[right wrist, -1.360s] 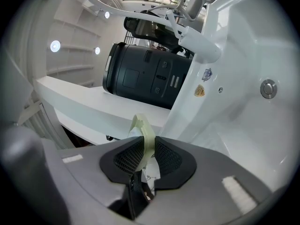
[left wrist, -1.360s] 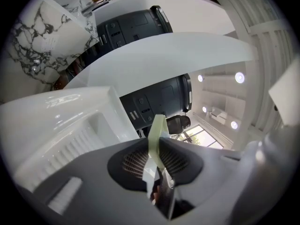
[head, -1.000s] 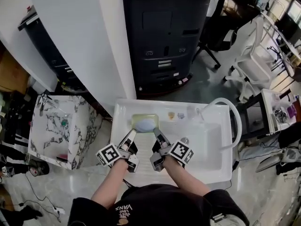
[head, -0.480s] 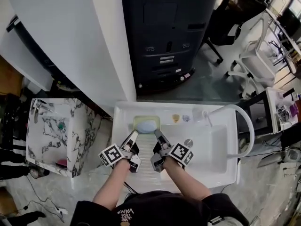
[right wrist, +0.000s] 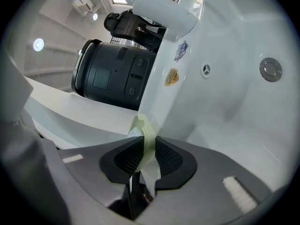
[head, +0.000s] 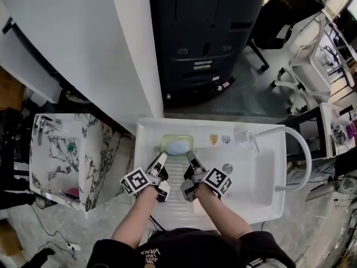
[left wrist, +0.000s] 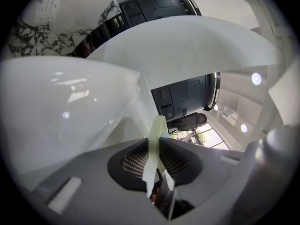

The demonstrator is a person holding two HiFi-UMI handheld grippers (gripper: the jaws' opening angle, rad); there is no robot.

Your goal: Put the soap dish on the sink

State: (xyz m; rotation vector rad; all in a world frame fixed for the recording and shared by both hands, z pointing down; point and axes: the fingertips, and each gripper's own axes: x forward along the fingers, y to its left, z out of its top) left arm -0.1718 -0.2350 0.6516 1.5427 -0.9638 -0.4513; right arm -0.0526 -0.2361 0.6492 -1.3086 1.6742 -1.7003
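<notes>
- the soap dish (head: 167,140), pale green with a bluish bar of soap (head: 179,147) in it, sits lower against the white sink (head: 262,202) than a second ago; both grippers have come down with it.
- the left gripper (head: 162,157) holds the dish's left rim and the right gripper (head: 191,156) holds its right rim. in each gripper view the jaws are closed on a thin pale-green edge.
- the dish is now over the sink's back left ledge, just left of two small stickers (head: 220,139) and well apart from the white hose (head: 298,149). i cannot tell whether its base already touches the ledge.
- against the earlier frame, the dish looks smaller and tucked inside the sink's rim instead of overlapping the back edge. the grip looks the same.
- judging from this, the placing is nearly done. what is left is to settle the dish flat and let the jaws go.
</notes>
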